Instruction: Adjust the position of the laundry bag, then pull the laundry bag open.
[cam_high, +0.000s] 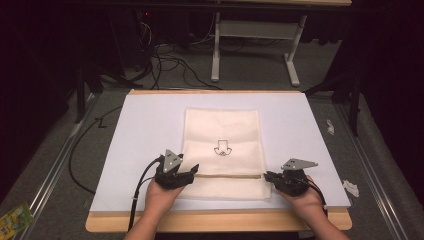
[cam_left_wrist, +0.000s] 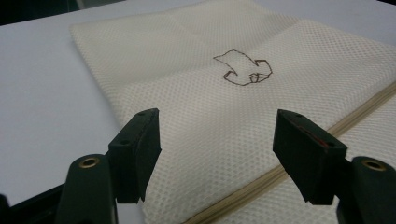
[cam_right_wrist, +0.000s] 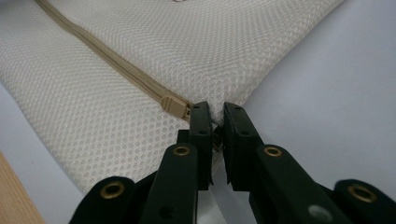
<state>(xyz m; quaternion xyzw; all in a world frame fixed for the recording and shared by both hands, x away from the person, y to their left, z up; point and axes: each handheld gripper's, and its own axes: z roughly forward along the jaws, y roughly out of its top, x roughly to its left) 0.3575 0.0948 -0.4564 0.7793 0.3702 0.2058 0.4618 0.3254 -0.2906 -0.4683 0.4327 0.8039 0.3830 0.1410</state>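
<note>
A cream mesh bag (cam_high: 222, 132) lies flat on the white board (cam_high: 145, 125), a small dark embroidered mark (cam_high: 220, 148) at its middle. A tan zipper (cam_high: 230, 175) runs across its near end. My left gripper (cam_high: 192, 172) rests at the bag's left edge by the zipper; in the left gripper view it (cam_left_wrist: 217, 135) stands open over the mesh bag (cam_left_wrist: 196, 107), nothing pinched. My right gripper (cam_high: 267, 176) is at the bag's right edge. In the right gripper view it (cam_right_wrist: 216, 114) is shut on the edge of the mesh bag (cam_right_wrist: 140, 46), just beside the zipper slider (cam_right_wrist: 175, 105).
The white board sits on a wooden tabletop whose edge (cam_high: 215, 221) runs along the front. Crumpled white scraps (cam_high: 351, 187) lie off the board's right side. A green packet (cam_high: 15, 217) lies at the far left. Cables and table legs (cam_high: 216, 50) stand beyond.
</note>
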